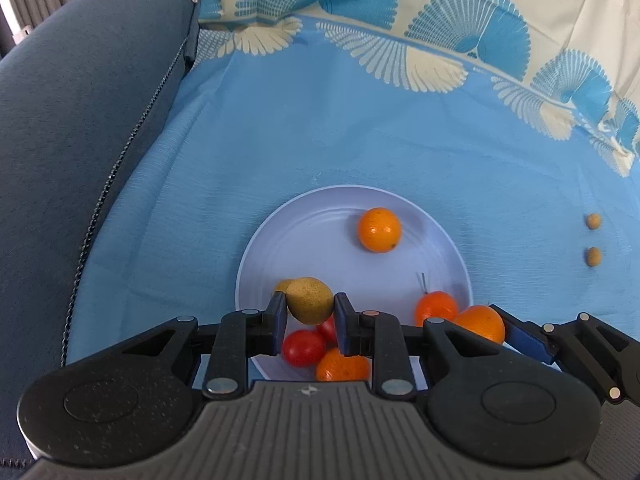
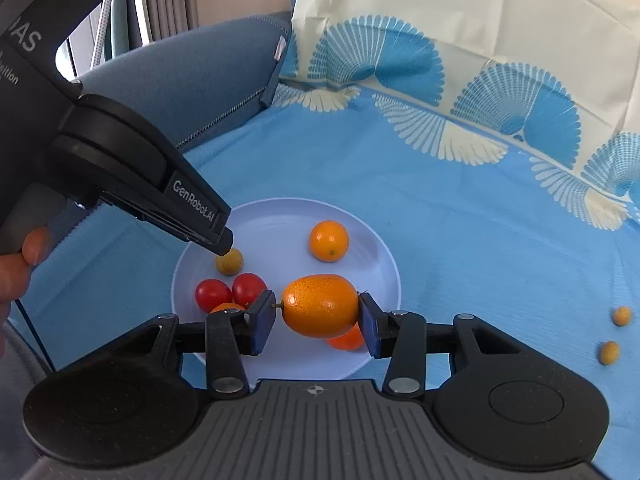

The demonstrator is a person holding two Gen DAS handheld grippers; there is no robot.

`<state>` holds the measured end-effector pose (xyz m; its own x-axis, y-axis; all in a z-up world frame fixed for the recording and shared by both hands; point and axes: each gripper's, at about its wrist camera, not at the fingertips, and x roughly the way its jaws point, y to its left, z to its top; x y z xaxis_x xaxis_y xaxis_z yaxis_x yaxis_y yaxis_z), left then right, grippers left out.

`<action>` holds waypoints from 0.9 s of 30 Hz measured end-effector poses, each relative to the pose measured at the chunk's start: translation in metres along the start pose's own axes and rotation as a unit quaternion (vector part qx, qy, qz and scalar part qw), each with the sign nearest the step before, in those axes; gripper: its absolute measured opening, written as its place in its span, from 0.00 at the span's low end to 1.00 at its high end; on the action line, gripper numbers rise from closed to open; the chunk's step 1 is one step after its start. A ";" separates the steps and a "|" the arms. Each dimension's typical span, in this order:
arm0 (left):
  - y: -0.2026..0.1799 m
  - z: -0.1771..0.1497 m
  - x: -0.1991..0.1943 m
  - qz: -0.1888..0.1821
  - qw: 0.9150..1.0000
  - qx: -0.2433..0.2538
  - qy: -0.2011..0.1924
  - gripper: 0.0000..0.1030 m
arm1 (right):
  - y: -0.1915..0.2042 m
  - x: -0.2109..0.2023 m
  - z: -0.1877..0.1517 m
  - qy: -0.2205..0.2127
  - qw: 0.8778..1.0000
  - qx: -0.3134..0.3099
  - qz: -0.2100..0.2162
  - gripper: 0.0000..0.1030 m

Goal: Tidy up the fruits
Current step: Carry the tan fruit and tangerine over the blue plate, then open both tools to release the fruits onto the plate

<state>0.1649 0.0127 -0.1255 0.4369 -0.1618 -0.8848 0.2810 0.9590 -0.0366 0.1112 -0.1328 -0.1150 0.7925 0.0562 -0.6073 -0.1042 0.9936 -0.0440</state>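
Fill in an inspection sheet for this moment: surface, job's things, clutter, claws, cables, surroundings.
Surface: light blue cloth with fan-print border.
Job's things: round pale plastic plate holding two red cherry tomatoes, a round orange kumquat and more orange fruit; two small yellowish fruits lie on the cloth off the plate.
Clutter: nothing seen.
Claws: left claw shut on a yellow-brown oval fruit; right claw shut on a large oval orange kumquat, both above the plate.
Cables: dark cord below the hand.
Surroundings: blue-grey upholstered cushion, curtains.
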 end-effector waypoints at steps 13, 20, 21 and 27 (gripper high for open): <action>0.006 0.006 0.001 0.015 0.999 -0.005 -0.029 1.00 | 0.005 0.016 0.007 -0.024 0.999 -0.038 -0.005 0.89; 0.011 -0.037 -0.050 0.049 0.998 -0.022 -0.021 1.00 | 0.004 -0.030 -0.009 0.003 1.000 -0.002 -0.021 0.93; 0.011 -0.045 -0.058 0.054 0.998 -0.023 -0.019 1.00 | 0.005 -0.039 -0.013 0.006 1.000 0.006 -0.024 0.93; 0.009 -0.094 -0.106 0.068 0.997 -0.034 -0.024 1.00 | 0.013 -0.095 -0.033 -0.009 0.997 0.057 -0.054 0.97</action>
<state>0.0406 0.0599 -0.0758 0.5082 -0.0392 -0.8604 0.1585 0.9862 0.0487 0.0151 -0.1285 -0.0839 0.8066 -0.0507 -0.5889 0.0501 0.9986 -0.0174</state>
